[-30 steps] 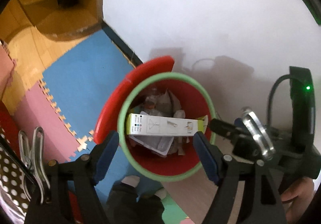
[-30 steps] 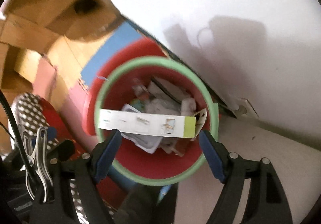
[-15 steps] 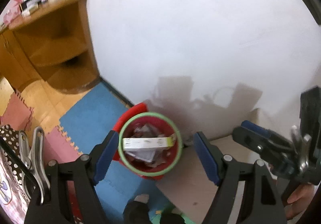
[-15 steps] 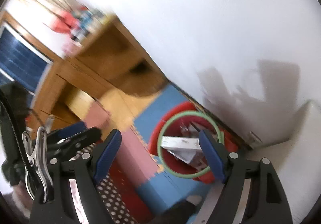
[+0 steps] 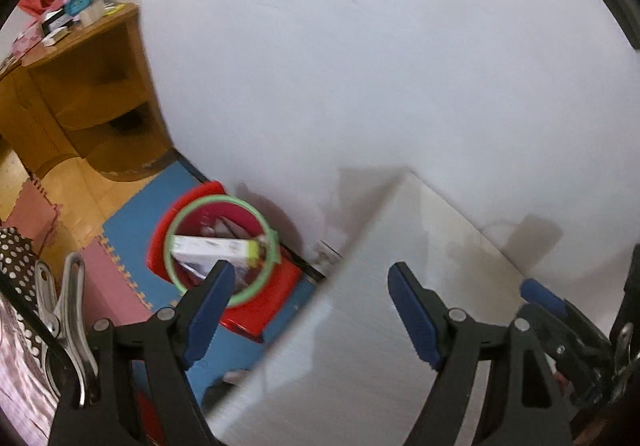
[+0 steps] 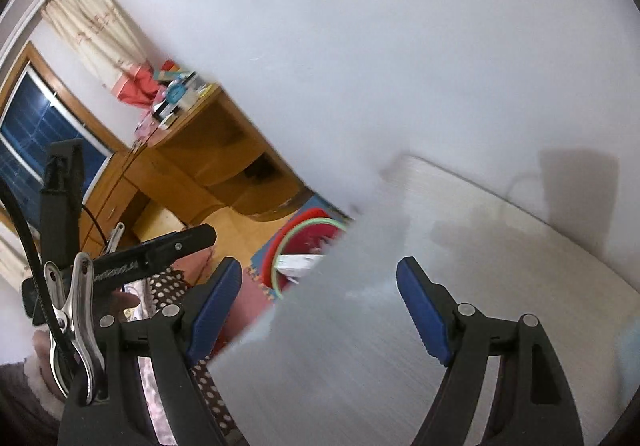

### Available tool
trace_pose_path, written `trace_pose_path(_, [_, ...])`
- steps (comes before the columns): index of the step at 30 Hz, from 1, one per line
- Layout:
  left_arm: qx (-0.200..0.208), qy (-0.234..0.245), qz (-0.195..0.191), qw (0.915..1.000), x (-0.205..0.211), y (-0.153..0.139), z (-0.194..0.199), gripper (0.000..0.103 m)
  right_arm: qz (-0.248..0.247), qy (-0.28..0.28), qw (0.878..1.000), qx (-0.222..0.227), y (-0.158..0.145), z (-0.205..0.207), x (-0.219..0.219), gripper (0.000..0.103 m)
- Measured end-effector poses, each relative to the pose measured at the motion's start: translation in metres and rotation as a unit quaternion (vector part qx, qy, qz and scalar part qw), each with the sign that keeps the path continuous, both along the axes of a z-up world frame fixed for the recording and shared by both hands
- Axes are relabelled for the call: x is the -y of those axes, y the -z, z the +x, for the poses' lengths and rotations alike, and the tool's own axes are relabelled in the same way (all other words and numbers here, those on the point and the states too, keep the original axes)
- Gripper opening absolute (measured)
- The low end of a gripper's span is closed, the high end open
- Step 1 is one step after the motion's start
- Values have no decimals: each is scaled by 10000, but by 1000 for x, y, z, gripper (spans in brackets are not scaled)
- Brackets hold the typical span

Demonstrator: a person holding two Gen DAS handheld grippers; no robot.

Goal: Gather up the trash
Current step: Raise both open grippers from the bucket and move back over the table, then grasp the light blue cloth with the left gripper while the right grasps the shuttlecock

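A red trash bin with a green rim stands on the floor by the wall, partly hidden by the table edge in the right wrist view. A long white and yellow box lies across crumpled paper inside it. My left gripper is open and empty, above the table's left edge. My right gripper is open and empty over the table. The right gripper's blue fingers show at the right of the left wrist view. The left gripper's body shows at the left of the right wrist view.
A pale wooden table against the white wall fills the lower right of both views. A wooden corner desk with clutter on top stands at the left. Blue and pink foam mats cover the floor.
Both grippers have pulled up and back from over the bin. The bin now looks small and sits to the left, and the table top has come into view under both grippers.
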State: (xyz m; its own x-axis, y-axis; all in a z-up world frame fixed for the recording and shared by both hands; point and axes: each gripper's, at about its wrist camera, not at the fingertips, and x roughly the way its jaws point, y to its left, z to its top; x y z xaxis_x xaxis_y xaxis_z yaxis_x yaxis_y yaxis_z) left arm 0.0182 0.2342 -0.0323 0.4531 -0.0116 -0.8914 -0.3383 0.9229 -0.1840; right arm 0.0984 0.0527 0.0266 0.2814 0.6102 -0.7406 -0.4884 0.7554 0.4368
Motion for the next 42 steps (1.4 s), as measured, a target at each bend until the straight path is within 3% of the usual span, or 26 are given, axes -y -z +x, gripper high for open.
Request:
trace_pose_path(5, [-41,383,-20,9993,82,5,10,82,-248,593,9978,178,-7,-7,94,81])
trace_pose_path(11, [-10,899,54,9959,175,9,27,82,-132,1301,9914,82,-4,-4,193,81])
trace_pose_path(19, [-148,1521,55,9882,274,27,49,82,-76,2101,9775,-191,19,-4,285,81])
trace_pose_path(24, [-243,1868,93,9821,331,42,60,82,-553,2850,9567,-197,24,-25,344,81])
trace_pose_path(31, [-506,2164,254,9747,393,75,69,82,-692,3803,9220,-225,36,-19,398,77])
trace_pose_path(34, [-658,2201,464,9721,413,90,73,82,-759,3981,9135,-363,49,-8,407,67])
trace_pose_path(37, [-653,2228,532,9712,424,98,72,82,-978,4069,9066,-540,61,-3,401,42])
trace_pose_path(40, [-773,2373,647,9662,434,104,72,83,-1093,4098,9041,-511,65,-2,398,35])
trace_pose_path(42, [-629,2561,826,9610,441,103,65,80,-1068,4094,9052,-410,64,-5,398,27])
